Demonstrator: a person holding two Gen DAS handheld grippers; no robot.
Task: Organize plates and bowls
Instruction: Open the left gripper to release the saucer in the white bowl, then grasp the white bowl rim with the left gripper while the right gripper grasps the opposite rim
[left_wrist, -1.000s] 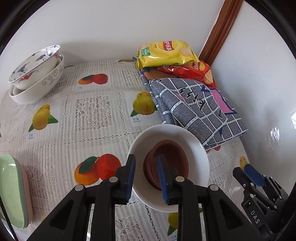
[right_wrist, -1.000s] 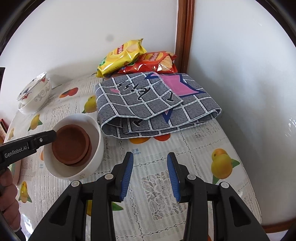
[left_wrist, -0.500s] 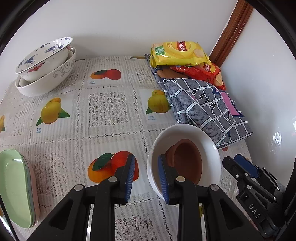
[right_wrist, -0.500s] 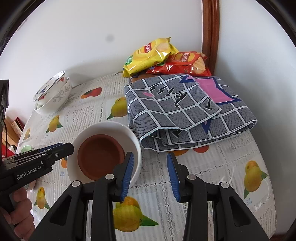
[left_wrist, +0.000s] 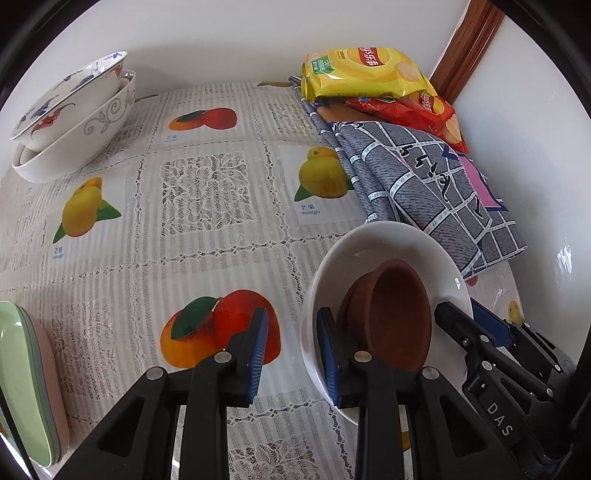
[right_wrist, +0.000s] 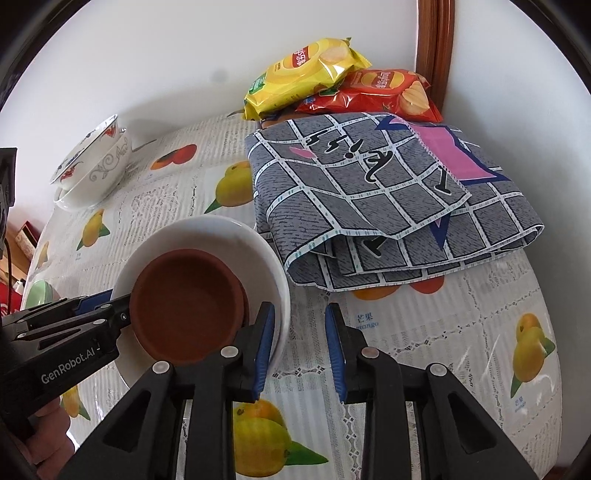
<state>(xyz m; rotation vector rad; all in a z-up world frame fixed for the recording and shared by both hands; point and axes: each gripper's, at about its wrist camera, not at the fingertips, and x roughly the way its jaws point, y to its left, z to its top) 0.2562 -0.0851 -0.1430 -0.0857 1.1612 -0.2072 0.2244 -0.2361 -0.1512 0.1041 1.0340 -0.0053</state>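
White bowl: the white bowl (left_wrist: 373, 243) with two nested brown dishes (right_wrist: 186, 306) sits on the bench (left_wrist: 207, 192) just beside the folded checked cloth (right_wrist: 388, 192); a second ago it lay nearer the middle of our left view, and it has since drifted right

Left fingers: we see the left gripper (left_wrist: 291, 349) parted, one finger outside the bowl's rim and one inside, not yet pinching it

Right fingers: the right gripper (right_wrist: 301, 345) has moved in over the last second and now stands parted, its left finger at the bowl's near rim, holding nothing

Meaning: we judge both hands are closing on this bowl for a lift

Destination: probably the stacked patterned bowls (left_wrist: 70, 118) at the far left

Also in view: green plates (left_wrist: 22, 384) at the left edge, chip bags (right_wrist: 314, 74) at the back
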